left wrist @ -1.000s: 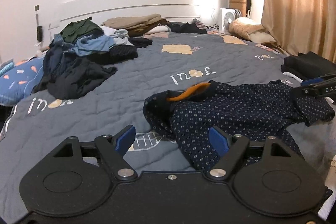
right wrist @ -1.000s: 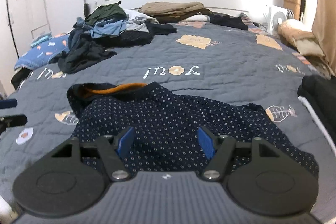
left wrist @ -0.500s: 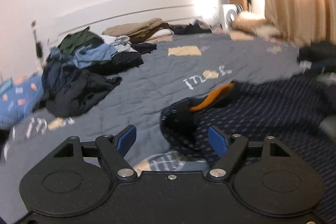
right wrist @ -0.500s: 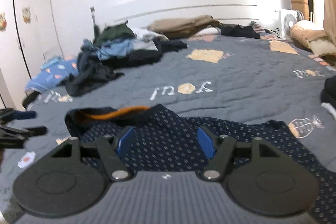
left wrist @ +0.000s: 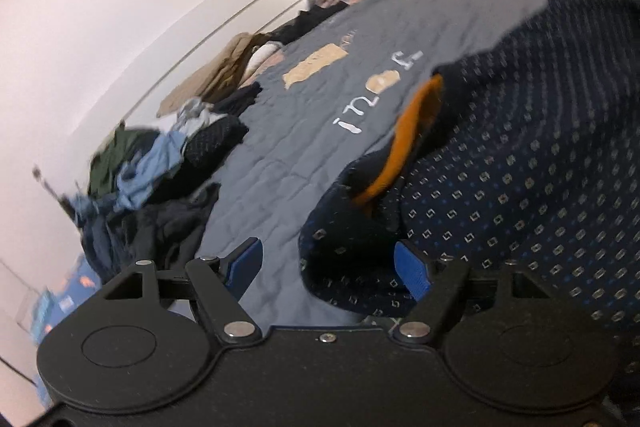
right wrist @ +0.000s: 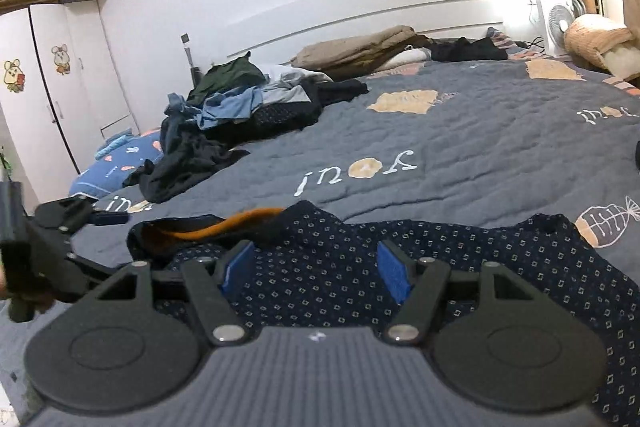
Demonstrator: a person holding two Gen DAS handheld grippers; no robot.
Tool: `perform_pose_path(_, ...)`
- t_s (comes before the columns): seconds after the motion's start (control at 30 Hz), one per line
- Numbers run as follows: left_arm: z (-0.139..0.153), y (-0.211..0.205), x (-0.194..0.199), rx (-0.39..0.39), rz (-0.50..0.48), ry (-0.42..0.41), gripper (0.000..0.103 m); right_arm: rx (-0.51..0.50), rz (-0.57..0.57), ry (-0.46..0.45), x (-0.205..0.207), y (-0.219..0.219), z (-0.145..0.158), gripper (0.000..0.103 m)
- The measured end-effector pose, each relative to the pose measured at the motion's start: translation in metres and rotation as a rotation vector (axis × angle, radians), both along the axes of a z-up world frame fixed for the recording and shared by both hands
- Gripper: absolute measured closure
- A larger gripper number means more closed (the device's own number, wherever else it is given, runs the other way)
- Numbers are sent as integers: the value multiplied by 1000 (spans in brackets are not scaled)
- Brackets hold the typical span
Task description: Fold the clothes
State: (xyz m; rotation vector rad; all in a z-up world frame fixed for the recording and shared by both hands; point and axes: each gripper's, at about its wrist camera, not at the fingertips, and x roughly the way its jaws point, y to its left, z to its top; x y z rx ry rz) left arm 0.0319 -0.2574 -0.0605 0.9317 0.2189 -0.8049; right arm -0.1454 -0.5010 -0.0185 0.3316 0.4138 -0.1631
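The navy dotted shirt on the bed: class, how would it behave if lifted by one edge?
The navy dotted shirt already lies rumpled, so it would probably droop limply. Its thin fabric suggests it is light. On the quilted bedspread it would likely bunch rather than slide.

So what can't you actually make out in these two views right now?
- Left wrist view: the navy dotted shirt runs off the right edge; its far side is smeared by motion blur.
- Right wrist view: the shirt's near hem is hidden behind the right gripper.
- Right wrist view: the left gripper is cut off by the left edge.
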Motion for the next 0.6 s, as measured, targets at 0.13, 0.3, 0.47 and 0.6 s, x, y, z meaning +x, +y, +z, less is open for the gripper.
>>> perform_pose_path(0.13,-11,-12,5,63,-21,-27,59,-20,18,9,-5,3,-1,36)
perform_pose_path(0.3,-8,-16,14,70,-9,32,96,-26,17,20,-9,0,-3,35)
perform_pose_path(0.47,35,7,-2,-25,-29,71,97,-23,26,-1,-10,-1,0,35)
perform_pose_path(0.6,68,25,-41,-29,-106,23,97,-41,55,-23,-11,5,5,35)
